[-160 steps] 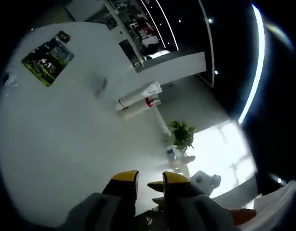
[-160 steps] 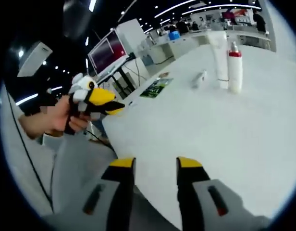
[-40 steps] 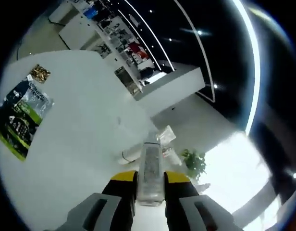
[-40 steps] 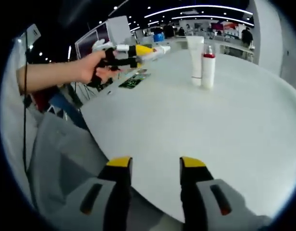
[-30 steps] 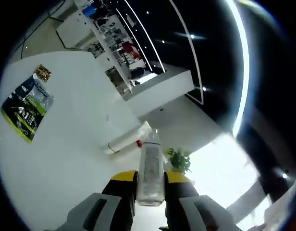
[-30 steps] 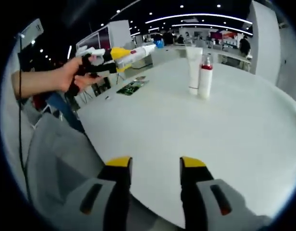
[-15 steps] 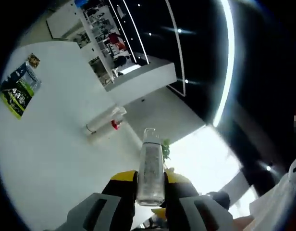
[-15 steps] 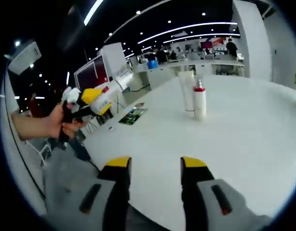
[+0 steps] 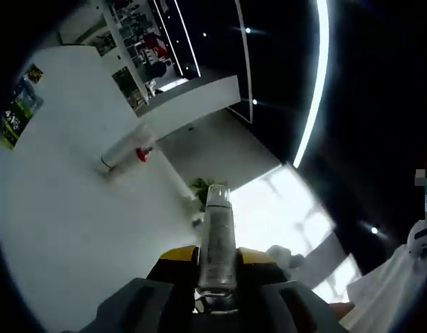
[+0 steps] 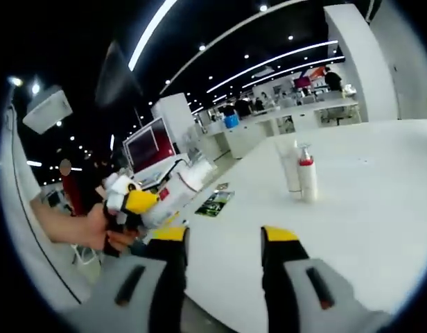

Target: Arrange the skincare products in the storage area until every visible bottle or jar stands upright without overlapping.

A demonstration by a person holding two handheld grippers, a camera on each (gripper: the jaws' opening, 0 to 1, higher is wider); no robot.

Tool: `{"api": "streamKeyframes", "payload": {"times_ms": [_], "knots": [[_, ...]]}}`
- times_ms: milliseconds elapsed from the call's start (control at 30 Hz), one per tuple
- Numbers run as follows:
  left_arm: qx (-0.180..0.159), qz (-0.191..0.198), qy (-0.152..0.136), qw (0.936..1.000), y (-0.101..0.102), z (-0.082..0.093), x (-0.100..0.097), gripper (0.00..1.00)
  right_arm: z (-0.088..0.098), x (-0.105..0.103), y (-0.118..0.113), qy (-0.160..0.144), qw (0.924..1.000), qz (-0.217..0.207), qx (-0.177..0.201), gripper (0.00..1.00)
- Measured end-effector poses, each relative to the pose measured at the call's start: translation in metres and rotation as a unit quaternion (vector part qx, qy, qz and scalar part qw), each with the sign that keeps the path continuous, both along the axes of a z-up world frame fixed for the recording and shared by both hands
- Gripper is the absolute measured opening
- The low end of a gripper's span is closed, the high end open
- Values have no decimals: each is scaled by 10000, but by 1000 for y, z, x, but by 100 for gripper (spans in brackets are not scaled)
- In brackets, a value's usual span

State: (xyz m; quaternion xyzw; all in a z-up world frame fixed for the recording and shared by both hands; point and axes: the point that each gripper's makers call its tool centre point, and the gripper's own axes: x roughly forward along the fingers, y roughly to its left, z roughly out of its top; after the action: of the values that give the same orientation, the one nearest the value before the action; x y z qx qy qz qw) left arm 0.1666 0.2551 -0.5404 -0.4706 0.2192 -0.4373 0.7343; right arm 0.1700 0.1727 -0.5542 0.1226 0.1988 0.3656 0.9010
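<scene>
Left gripper [image 9: 215, 258] is clamped on a clear bottle [image 9: 217, 243], its yellow-tipped jaws pressed against the bottle's sides. The bottle sticks out forward along the jaws, its pale cap [image 9: 217, 194] at the far end, and it is held up off the white surface [image 9: 54, 208]. In the right gripper view the same gripper [image 10: 141, 202] shows at the left, held in a person's hand [image 10: 102, 232], with the bottle [image 10: 179, 189] pointing up and to the right over the near left edge of the surface [image 10: 366, 236].

Right gripper [image 10: 224, 236] has its two jaws spread well apart with nothing between them, hovering over the near part of the surface.

Farther out on the surface stand a white tube [image 10: 291, 172] and a white bottle with a red pump top [image 10: 308, 179], upright and just beside each other; whether they touch is hard to tell. The pair also shows in the left gripper view, tube [image 9: 123, 147] and pump bottle [image 9: 140, 155]. A green and black leaflet [image 10: 215, 203] lies flat near the far left edge of the surface.
</scene>
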Motion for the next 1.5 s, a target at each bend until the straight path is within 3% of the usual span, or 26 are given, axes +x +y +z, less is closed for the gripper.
{"api": "streamKeyframes", "payload": {"times_ms": [300, 400, 567, 733, 800, 933, 1067, 1233, 1367, 1500], "knots": [[45, -123, -57, 9999, -5, -1, -10, 22, 17, -2, 6, 74, 9983, 29, 571, 44], [104, -206, -121, 9997, -7, -3, -14, 22, 26, -3, 14, 172, 9953, 134, 945, 44], [107, -280, -200, 9994, -9, -2, -17, 22, 33, -7, 33, 506, 9878, 377, 1425, 44], [153, -365, -338, 9986, -11, 0, -20, 22, 35, -6, 43, 682, 9831, 390, 1654, 44], [145, -420, -388, 9983, -13, 1, -22, 22, 33, -4, 53, 973, 9765, 359, 1891, 44], [141, -496, -491, 9975, -15, 2, -24, 22, 35, -4, 62, 1175, 9687, 377, 2154, 38], [76, -612, -580, 9964, -19, 7, -28, 22, 33, -5, 69, 1340, 9661, 485, 2154, 29], [23, -659, -591, 9961, -20, 7, -28, 22, 36, -4, 70, 1356, 9650, 503, 2185, 27], [263, -669, -635, 9954, -23, -2, -30, 23, 30, -6, 72, 1345, 9716, 581, 1859, 25], [572, -610, -503, 9952, -23, -15, -29, 28, 23, -9, 75, 967, 9858, 739, 1154, 24]]}}
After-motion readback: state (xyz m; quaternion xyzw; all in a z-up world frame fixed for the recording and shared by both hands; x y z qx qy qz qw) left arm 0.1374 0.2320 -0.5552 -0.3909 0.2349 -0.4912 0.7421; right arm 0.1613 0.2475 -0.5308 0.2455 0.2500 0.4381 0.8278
